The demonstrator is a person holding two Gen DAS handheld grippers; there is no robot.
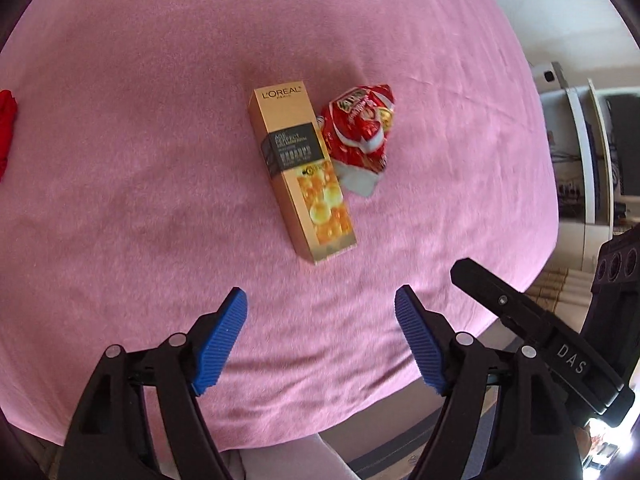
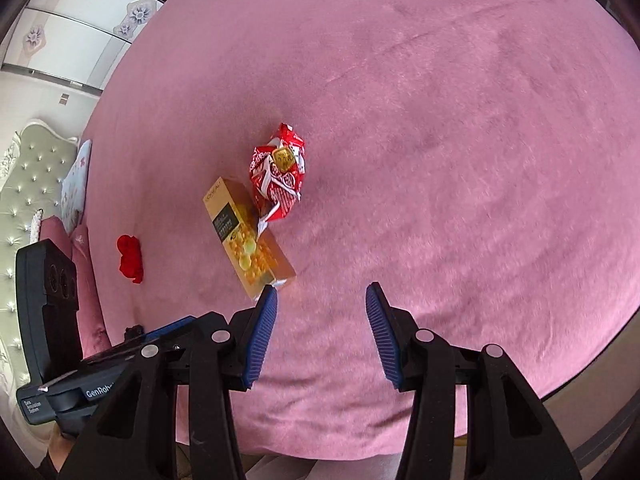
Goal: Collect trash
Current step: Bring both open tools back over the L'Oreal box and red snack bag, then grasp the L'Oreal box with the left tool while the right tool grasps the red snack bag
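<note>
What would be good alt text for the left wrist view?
A gold L'Oreal box lies flat on a pink blanket, touching a crumpled red snack wrapper. The open left gripper hovers nearer the camera, holding nothing.

Left claw [image 1: 320, 300] and right claw [image 2: 321, 298] both agape, empty.

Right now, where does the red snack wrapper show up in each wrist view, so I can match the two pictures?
Left wrist view: red snack wrapper sits just right of centre, against the upper right side of the gold box.
Right wrist view: the wrapper sits left of centre, above and right of the box, overlapping its long edge.
Shared landmark: the gold box, lying flat on the pink blanket.
</note>
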